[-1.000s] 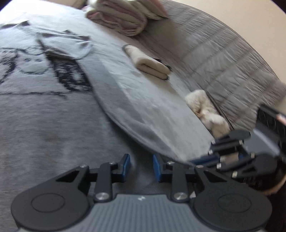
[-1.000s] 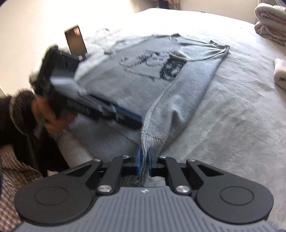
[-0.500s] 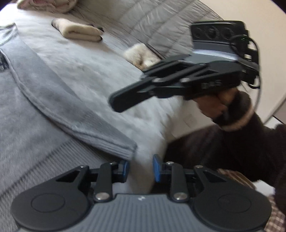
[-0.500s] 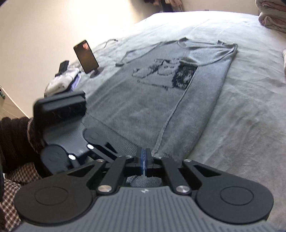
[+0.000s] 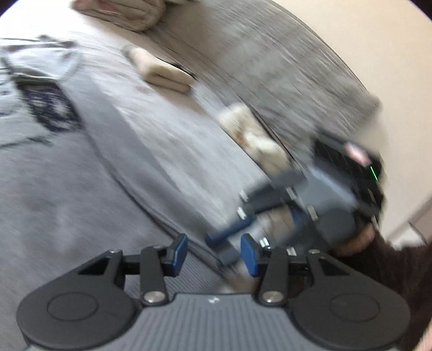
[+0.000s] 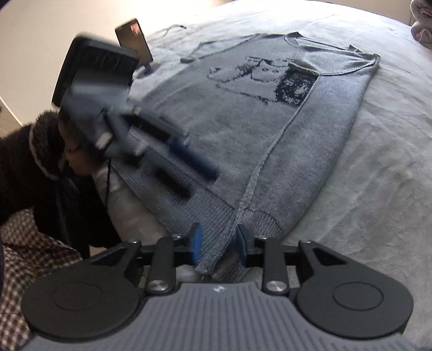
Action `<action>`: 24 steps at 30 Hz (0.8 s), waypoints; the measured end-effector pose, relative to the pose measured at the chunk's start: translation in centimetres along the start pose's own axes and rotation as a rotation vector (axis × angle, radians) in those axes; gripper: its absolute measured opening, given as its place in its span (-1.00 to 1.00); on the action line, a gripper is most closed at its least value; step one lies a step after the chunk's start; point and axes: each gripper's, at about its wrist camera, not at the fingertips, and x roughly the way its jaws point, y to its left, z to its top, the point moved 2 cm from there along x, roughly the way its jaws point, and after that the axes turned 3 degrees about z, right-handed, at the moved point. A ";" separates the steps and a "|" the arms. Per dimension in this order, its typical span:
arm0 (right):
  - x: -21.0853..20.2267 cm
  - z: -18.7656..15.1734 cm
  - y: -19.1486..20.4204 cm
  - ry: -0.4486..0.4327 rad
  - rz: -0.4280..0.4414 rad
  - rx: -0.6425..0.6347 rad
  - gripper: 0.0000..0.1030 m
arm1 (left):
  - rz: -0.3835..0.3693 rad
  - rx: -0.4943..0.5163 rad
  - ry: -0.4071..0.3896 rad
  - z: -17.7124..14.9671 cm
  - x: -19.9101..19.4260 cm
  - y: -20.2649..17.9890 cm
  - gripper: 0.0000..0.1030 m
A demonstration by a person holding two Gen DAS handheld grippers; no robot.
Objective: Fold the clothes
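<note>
A grey sweater with a dark printed picture on its chest is spread flat on a bed covered with a pale grey blanket. One side has been folded inward, so that a long seam runs down the body to the ribbed hem, which lies nearest the person.

The right gripper is held over that hem. Its jaws have just been opening, and the blue pads are seen standing apart on either side of the folded edge (the knit lies between them, but it is not pressed by either pad). The left gripper is held just above the hem too; its jaws have likewise just been opening, and a clear gap is shown between its pads, with the ribbed hem beneath them and nothing pinched. In the left wrist view the right gripper is seen close by to the right, much blurred, held in a hand with a dark sleeve.

A phone is propped upright beyond the far sleeve of the sweater. A folded cream towel and a small fluffy white thing lie on the blanket, apart from the sweater. A stack of folded pinkish laundry is seen at the far end.
</note>
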 end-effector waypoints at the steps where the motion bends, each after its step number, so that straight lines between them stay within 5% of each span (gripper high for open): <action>1: 0.2 0.0 0.1 0.006 -0.013 -0.007 -0.37 | 0.028 -0.034 -0.021 0.4 0.1 0.6 -0.13; 8: 1.8 -1.1 1.7 0.056 -0.157 -0.166 -0.62 | 0.203 -0.165 -0.129 2.7 2.2 3.4 -0.17; 9: 1.7 -1.1 1.7 0.056 -0.159 -0.170 -0.80 | 0.207 -0.185 -0.148 2.9 2.3 3.7 -0.18; 14: -0.2 -0.6 0.5 0.006 -0.094 -0.078 -0.88 | 0.258 -0.238 -0.222 3.8 2.9 4.4 -0.41; 18: -1.9 -0.2 0.4 -0.034 -0.038 -0.047 -0.88 | 0.303 -0.217 -0.266 4.2 2.6 4.0 -0.92; 24: -2.3 0.0 0.3 -0.042 0.001 -0.013 -0.87 | 0.358 -0.149 -0.287 4.6 2.3 2.7 -0.91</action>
